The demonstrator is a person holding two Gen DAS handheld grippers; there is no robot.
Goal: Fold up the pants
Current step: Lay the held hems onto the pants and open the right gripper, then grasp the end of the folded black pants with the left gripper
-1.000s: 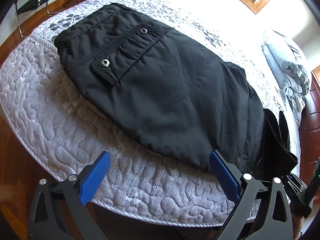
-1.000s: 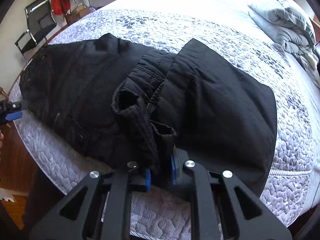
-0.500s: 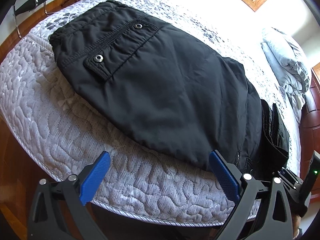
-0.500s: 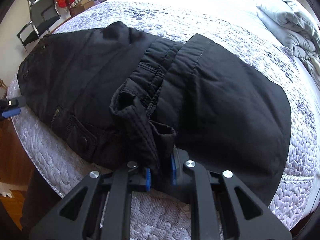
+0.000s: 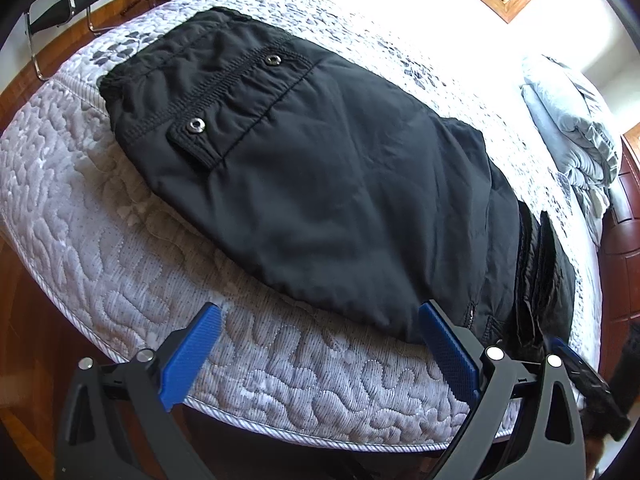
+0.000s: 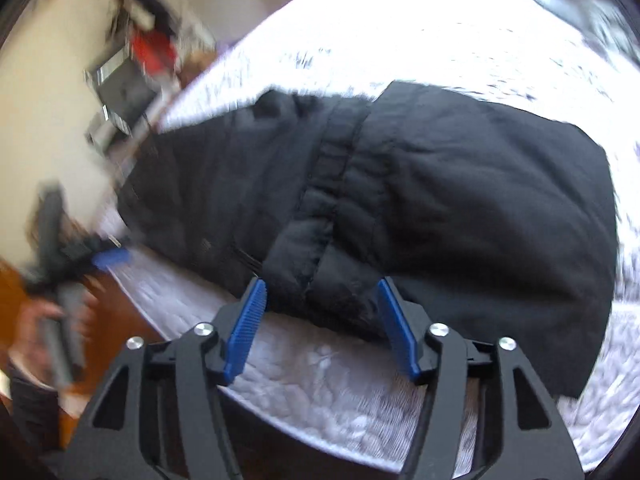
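The right claw [image 6: 322, 320] has let go since half a second ago: it was clamped on the bunched hem of the black pants [image 5: 340, 184], and now its blue pads are standing apart with the gathered fabric edge lying loose between them, the view smearing as it is pulling away. The left claw [image 5: 320, 354] is hanging spread wide and empty, much as it was. The pants are lying folded on the quilted mattress [image 5: 132, 280], snap pocket uppermost, close along the bed's near edge. To my eye the fold is laid and the release is the step going on; doing it well means drawing the right claw straight back and low, so neither pad is catching that thick seam and dragging the top layer askew. Seen from the left claw, the pants are lying just beyond its right pad, the folded edge nearly touching it, while its left pad is hovering over bare mattress.
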